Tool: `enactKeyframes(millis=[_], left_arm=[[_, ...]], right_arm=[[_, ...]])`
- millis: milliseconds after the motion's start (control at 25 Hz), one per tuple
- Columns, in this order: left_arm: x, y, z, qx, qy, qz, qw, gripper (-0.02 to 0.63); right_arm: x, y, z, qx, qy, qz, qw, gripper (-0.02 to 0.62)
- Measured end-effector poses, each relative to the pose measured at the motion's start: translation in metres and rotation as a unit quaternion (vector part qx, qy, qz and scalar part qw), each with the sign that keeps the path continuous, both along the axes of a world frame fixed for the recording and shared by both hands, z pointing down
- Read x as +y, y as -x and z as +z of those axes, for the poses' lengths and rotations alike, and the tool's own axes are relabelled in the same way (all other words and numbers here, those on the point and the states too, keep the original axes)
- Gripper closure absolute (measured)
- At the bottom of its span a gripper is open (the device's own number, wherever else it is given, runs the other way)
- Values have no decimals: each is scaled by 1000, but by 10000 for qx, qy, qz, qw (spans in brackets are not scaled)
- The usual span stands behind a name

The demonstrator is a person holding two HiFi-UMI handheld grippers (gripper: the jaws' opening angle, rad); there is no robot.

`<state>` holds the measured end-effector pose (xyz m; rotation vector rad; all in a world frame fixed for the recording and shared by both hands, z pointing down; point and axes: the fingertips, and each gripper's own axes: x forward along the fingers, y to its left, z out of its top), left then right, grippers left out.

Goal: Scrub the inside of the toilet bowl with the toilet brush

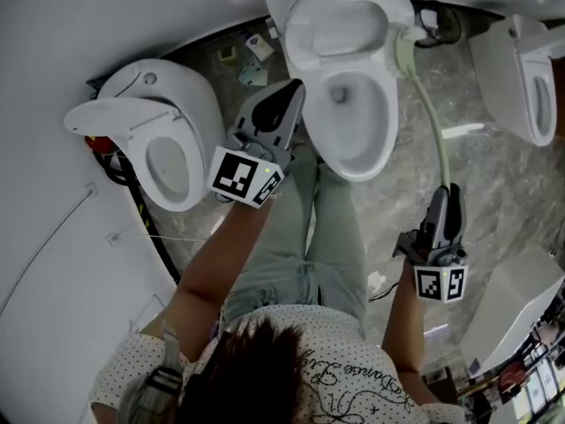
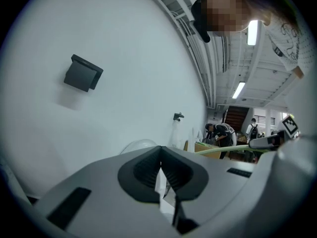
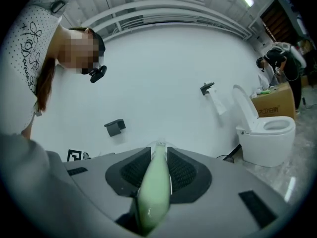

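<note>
Glossy white glazed ceramic on toilet (image 1: 381,138). Smooth, slightly shiny pale green plastic on brush (image 3: 154,182) handle. Polished, veined stone look on floor (image 1: 494,193). Ribbed matt black on pads (image 3: 184,171) of jaws.

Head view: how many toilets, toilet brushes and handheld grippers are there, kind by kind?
White ceramic toilets: 3
Pale green long-handled toilet brush: 1
Grey two-jaw handheld grippers: 2, left gripper and right gripper
Total: 6
</note>
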<state>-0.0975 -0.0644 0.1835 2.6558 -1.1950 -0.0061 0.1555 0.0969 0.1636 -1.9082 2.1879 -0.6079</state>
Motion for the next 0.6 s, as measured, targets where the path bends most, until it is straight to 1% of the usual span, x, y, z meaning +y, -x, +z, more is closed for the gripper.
enactKeyframes(millis=[160, 320, 440, 600], left_arm=[[-5, 1, 24, -65, 43, -164, 9998, 603], [-3, 4, 53, -102, 143, -374, 9991, 603], [-2, 4, 78, -120, 218, -491, 9985, 604], [2, 7, 114, -99, 384, -722, 9966, 603]], right_arm=[[0, -2, 38, -135, 309, -1, 9994, 482], [-6, -9, 73, -74, 521, -148, 9985, 482], [-11, -16, 105, 135, 710, -270, 9970, 482], [-14, -21, 150, 589, 1031, -581, 9912, 482]])
